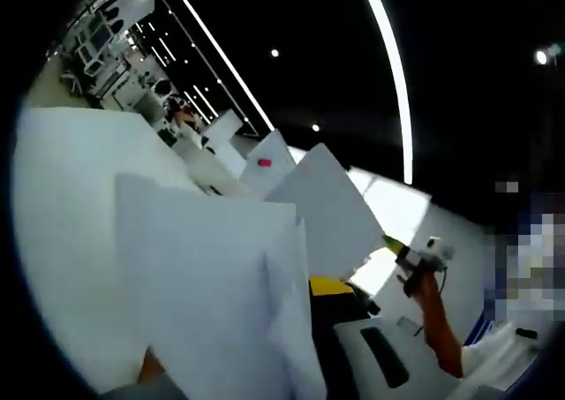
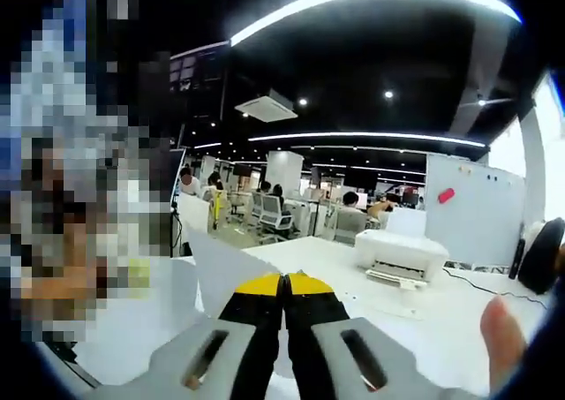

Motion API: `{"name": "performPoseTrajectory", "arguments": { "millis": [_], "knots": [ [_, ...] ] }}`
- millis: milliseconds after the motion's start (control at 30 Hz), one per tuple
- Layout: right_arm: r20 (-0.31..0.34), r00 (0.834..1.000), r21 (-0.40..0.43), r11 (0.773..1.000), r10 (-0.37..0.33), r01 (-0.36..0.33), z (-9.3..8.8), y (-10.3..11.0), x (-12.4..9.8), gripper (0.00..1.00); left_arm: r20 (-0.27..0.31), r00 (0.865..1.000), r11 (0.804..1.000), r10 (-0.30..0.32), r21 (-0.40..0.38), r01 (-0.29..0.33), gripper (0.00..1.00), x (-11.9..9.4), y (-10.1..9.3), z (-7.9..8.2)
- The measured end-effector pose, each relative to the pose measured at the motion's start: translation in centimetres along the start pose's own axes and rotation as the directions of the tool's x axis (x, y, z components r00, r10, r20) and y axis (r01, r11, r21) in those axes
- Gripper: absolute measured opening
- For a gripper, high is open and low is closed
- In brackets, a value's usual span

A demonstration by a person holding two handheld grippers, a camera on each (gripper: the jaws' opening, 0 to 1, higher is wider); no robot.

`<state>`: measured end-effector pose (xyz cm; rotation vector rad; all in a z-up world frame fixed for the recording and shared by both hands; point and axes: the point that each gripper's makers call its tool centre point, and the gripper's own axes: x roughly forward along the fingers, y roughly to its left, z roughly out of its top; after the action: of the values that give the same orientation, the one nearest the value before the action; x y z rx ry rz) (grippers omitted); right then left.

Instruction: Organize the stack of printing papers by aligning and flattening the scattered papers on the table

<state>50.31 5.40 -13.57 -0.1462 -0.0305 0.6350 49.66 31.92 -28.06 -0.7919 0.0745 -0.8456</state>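
Sheets of printing paper [image 1: 212, 276] are lifted off the white table [image 2: 415, 325] and fanned loosely in the left gripper view; the left gripper's jaws are hidden behind them, so whether it grips them cannot be told. The right gripper [image 2: 284, 296] has its yellow-tipped jaws pressed together, with a sheet edge [image 2: 229, 272] just beyond the tips; whether it is pinched there is unclear. Main risk: with the sheets splayed at different angles and held by one edge, a loose hold or quick tilt would likely let them slide apart, crease or drop, undoing any alignment. Surroundings, largest first: a whiteboard [image 2: 481, 210] with a red marker piece, a white printer [image 2: 402, 254] standing on the table well beyond the paper, and a fingertip [image 2: 503, 338] intruding at the lower right of the right gripper view. The printer could crowd the tapping space.
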Motion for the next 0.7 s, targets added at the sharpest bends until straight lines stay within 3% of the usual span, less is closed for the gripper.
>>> {"name": "performPoseTrajectory", "arguments": {
  "millis": [400,567,700],
  "knots": [
    [0.030,0.999,-0.056,0.997,-0.045,0.046,3.3,-2.6,-0.6,0.00,-0.014,1.000,0.999,0.024,-0.029,-0.025,0.06,0.8,0.2,-0.8],
    [0.050,0.998,-0.074,0.996,-0.036,0.039,3.4,-1.1,-1.3,0.00,-0.008,1.000,0.998,0.027,-0.048,-0.027,0.06,1.0,0.3,-0.8],
    [0.031,0.999,-0.146,0.989,-0.033,0.037,2.5,0.6,-1.3,0.00,0.001,1.000,0.997,0.025,-0.072,-0.025,0.06,1.2,0.2,-0.7]
  ]
}}
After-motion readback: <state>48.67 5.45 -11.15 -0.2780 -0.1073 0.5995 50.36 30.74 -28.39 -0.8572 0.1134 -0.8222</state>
